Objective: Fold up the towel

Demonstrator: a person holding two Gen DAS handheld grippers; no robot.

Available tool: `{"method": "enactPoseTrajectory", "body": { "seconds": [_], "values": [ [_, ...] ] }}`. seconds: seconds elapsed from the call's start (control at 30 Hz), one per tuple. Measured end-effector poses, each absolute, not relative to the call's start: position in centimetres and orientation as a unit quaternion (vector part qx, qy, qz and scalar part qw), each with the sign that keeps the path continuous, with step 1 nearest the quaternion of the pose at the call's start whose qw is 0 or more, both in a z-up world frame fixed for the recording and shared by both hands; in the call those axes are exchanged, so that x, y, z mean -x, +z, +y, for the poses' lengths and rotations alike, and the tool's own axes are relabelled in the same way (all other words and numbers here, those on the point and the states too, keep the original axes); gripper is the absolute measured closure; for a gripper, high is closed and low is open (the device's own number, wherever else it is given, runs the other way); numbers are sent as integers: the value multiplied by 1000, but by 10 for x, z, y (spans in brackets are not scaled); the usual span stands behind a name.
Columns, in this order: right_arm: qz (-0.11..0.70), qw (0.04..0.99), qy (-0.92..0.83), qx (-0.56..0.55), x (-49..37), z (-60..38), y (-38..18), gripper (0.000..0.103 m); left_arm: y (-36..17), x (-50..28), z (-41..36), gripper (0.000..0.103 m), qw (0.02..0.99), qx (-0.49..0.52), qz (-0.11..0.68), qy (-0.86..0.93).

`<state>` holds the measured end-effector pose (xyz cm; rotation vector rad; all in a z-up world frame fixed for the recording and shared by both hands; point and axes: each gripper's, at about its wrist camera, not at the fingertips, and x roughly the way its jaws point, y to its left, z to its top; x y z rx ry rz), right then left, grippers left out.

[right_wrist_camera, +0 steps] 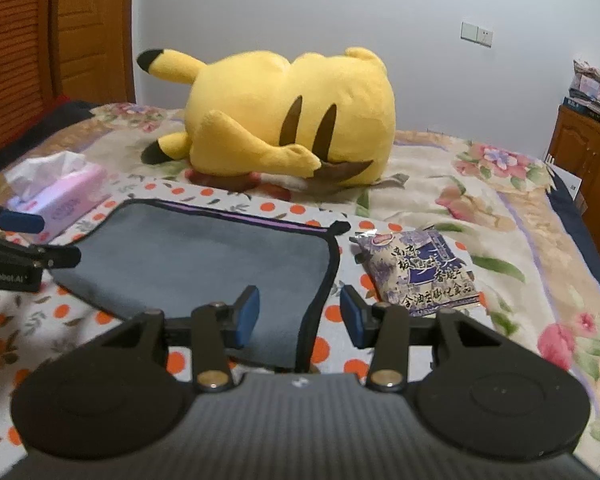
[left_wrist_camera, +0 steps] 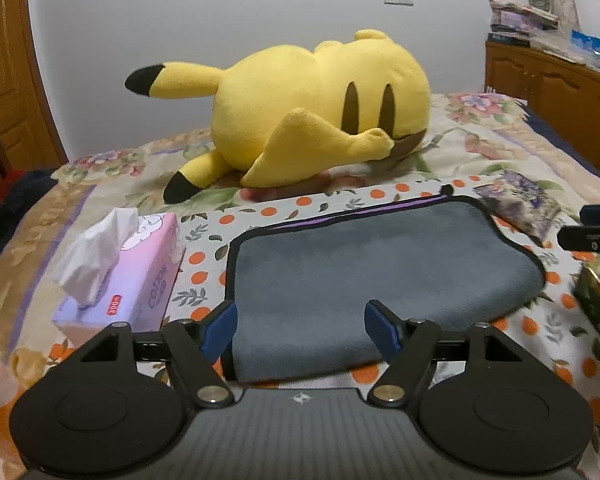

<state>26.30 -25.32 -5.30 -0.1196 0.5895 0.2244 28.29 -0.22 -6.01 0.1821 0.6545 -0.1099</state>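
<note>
The folded grey plush towel (left_wrist_camera: 380,264), black-edged, lies flat on the bed (left_wrist_camera: 480,148) between the wide-spread fingers of the left gripper (left_wrist_camera: 300,326) and right gripper (right_wrist_camera: 300,312).

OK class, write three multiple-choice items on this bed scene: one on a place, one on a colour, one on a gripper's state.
1. Where is the tissue box relative to the grey towel, seen from the left wrist?
A left
B right
C on top

2. What colour is the plush toy?
A blue
B yellow
C green

3. How is the right gripper?
A shut on the snack packet
B shut on the towel
C open

Answers: 1 A, the box lies beyond the towel's left edge. 2 B, its body is yellow. 3 C, its jaws stand apart above the towel's right edge.
</note>
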Motion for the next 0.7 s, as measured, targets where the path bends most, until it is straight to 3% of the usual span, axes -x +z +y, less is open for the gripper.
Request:
{"method": "enactPoseTrajectory", "body": {
  "seconds": [0.3,0.7],
  "values": [
    [282,951,113,49,-231,-254,-37,53,-48,-242,-5,18,941,-94,319,-58],
    [275,953,118,42,-185,-253,-23,50,-31,-193,-2,12,943,-86,318,-56]
  ]
}}
